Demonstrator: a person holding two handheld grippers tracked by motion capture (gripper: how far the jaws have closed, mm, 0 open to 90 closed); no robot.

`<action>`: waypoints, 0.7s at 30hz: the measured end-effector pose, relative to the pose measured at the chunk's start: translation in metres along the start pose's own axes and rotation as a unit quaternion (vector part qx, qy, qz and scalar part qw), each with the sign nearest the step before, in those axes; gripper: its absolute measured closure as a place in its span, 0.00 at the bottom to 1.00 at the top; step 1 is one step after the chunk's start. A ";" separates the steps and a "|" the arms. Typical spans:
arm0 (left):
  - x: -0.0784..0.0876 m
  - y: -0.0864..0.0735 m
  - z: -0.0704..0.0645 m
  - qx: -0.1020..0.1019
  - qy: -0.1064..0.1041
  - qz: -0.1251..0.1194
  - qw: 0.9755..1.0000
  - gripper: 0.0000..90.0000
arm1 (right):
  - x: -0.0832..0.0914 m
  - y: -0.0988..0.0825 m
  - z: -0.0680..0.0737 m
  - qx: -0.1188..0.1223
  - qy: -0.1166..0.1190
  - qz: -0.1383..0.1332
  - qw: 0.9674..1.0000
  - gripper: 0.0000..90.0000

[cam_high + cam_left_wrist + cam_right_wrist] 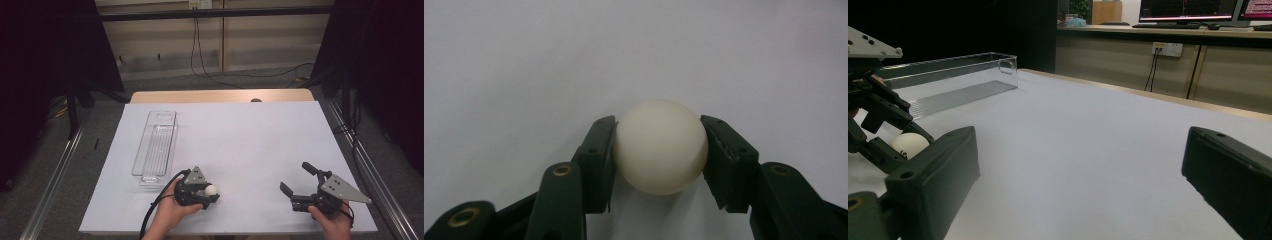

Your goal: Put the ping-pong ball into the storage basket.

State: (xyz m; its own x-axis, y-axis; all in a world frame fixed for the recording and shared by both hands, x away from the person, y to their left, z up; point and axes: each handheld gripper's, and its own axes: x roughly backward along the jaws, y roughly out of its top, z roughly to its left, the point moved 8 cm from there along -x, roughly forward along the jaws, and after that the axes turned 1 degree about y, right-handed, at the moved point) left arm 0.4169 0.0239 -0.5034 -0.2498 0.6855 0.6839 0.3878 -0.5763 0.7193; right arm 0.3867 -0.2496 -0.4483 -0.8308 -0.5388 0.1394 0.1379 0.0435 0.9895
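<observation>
A small white ball (210,190) sits low on the white table (240,135), near its front edge at the left. My left gripper (208,192) is shut on the white ball (660,146), with both black pads pressed against its sides. The same ball (909,144) shows at the far left of the right gripper view, caught in the left gripper (878,130). At the front right, my right gripper (296,177) rests open with its jaws spread wide over bare table. Nothing lies between the jaws of the right gripper (1078,165).
A clear plastic bin (156,146) lies lengthwise at the table's left, just beyond the left gripper, and nothing is in it. The same bin (948,80) shows in the right gripper view. Dark curtains flank the table, and cables run along the floor behind.
</observation>
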 end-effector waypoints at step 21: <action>0.009 0.002 0.004 0.027 0.001 -0.004 1.000 0.57 | 0.000 0.000 0.000 0.000 0.001 -0.001 1.000 0.02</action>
State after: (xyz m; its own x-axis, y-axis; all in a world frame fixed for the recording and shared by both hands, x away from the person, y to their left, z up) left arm 0.4193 0.0302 -0.4962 -0.2548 0.6888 0.6787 0.4331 -0.5463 0.7170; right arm 0.3867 -0.2494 -0.4481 -0.8299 -0.5406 0.1378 0.1363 0.0431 0.9897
